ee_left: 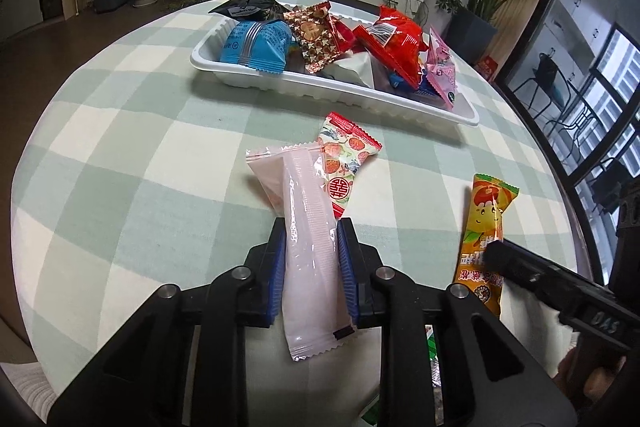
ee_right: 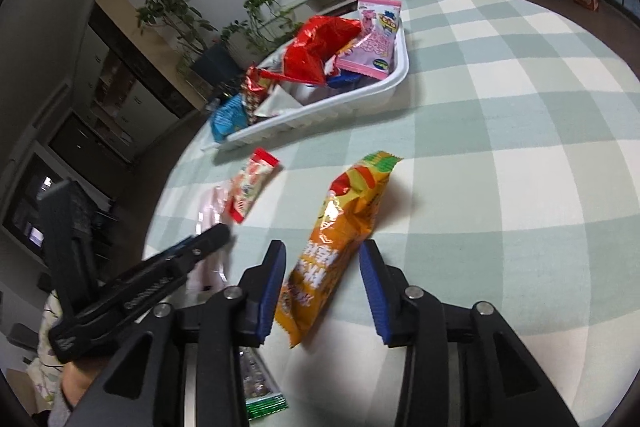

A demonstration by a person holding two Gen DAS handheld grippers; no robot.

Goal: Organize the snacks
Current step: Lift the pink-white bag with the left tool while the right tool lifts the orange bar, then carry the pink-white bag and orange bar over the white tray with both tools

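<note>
Ahead of both our grippers, the white tray (ee_left: 280, 83) already holds a heap of snacks, so it reads as the collecting place. The orange packet (ee_right: 340, 247) lies flat between our right gripper's (ee_right: 322, 291) spread fingers, framed for a grab but not yet pinched. Our left gripper (ee_left: 312, 267) pinches the pale pink packet (ee_left: 310, 247) mid-length, likely for carrying forward. Just beyond it lies a strawberry candy (ee_left: 344, 163).
</note>
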